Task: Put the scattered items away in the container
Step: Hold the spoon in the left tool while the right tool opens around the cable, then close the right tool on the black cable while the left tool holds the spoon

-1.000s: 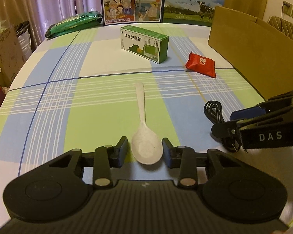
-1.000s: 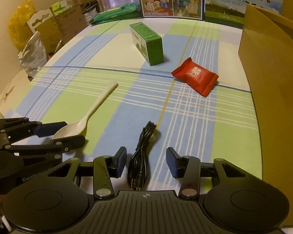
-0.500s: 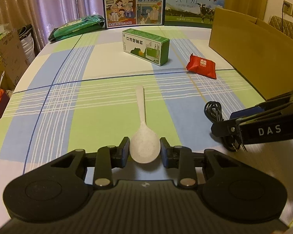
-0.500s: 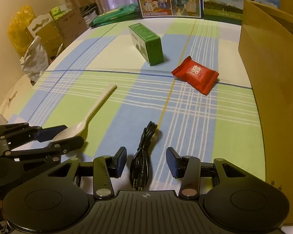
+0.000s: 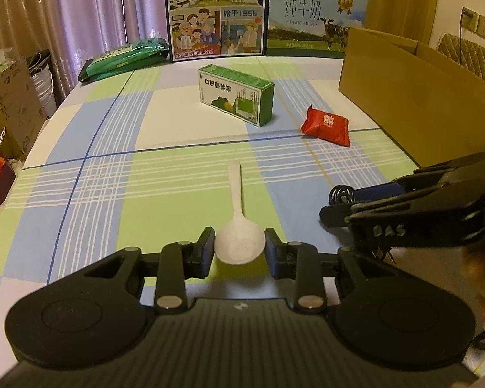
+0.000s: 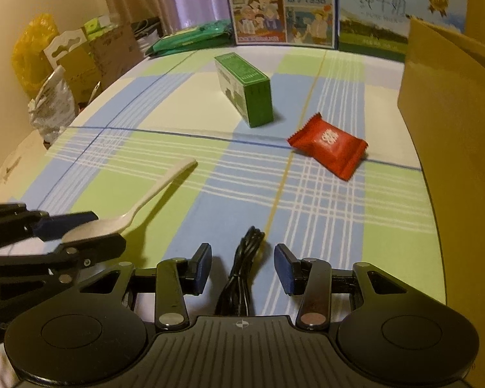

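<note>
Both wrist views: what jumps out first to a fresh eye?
The left tongs bracket the bowl of a white spoon lying on the plaid tablecloth, jaws close but not clearly touching. The right tongs stand open around a black cable. Beyond lie a red packet and green box, beside the cardboard box.

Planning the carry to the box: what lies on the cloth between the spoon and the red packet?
Nothing: in the left wrist view, only bare checked tablecloth lies between the spoon and the red packet.
</note>
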`<control>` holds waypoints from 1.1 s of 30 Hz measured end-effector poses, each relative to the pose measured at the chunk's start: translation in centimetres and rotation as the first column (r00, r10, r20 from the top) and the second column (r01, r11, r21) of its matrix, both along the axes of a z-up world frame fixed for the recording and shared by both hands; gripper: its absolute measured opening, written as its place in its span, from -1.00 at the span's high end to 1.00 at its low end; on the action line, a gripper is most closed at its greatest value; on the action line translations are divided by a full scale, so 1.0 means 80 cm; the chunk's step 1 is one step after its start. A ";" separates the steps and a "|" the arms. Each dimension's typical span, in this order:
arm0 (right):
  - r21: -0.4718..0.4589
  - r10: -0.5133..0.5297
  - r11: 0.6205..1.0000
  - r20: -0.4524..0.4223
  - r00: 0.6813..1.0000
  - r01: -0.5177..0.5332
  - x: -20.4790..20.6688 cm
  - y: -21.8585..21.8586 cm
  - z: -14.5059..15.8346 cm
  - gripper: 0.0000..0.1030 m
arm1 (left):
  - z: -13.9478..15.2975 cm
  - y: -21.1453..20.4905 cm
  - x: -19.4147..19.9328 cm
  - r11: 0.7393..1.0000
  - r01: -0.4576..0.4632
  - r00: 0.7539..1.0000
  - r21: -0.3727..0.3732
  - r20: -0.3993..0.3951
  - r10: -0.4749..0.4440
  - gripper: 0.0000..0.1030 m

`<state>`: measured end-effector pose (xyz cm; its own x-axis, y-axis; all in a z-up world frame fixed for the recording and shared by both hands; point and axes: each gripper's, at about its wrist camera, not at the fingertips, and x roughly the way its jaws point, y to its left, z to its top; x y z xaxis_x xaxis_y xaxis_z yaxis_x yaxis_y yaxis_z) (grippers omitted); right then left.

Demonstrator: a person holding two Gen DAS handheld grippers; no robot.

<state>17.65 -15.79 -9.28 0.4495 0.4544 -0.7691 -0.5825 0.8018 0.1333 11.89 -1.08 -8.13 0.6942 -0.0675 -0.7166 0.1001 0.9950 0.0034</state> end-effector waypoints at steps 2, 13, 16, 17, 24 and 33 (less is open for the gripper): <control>-0.015 0.003 1.000 0.015 1.000 -0.003 -0.002 0.003 -0.001 0.46 | 0.000 0.001 0.000 1.000 -0.001 1.000 -0.005 -0.002 0.001 0.47; -0.003 0.006 1.000 -0.007 1.000 -0.006 -0.004 0.002 0.005 0.85 | 0.004 0.000 -0.003 1.000 0.010 1.000 -0.005 0.017 -0.010 0.47; 0.018 -0.003 1.000 0.002 1.000 0.003 -0.003 0.000 0.012 0.85 | 0.003 -0.002 -0.003 1.000 0.012 1.000 0.007 0.019 -0.012 0.47; 0.024 -0.008 1.000 0.005 1.000 0.008 -0.002 -0.001 0.014 0.85 | 0.003 -0.003 -0.003 1.000 0.013 1.000 0.010 0.019 -0.013 0.47; 0.066 -0.030 0.997 0.020 0.999 0.029 0.002 -0.009 0.030 0.85 | 0.013 -0.011 -0.003 0.999 0.027 0.998 0.026 0.048 -0.028 0.47; 0.128 -0.085 0.989 0.072 0.994 0.075 0.000 -0.035 0.067 0.85 | 0.044 -0.024 -0.002 0.999 0.048 0.993 0.007 0.107 -0.049 0.47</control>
<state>17.67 -18.59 -3.92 0.5443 0.5047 -0.6701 -0.5294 0.8263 0.1924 11.69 -3.01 -4.60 0.7629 -0.1002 -0.6387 0.1473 0.9889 0.0208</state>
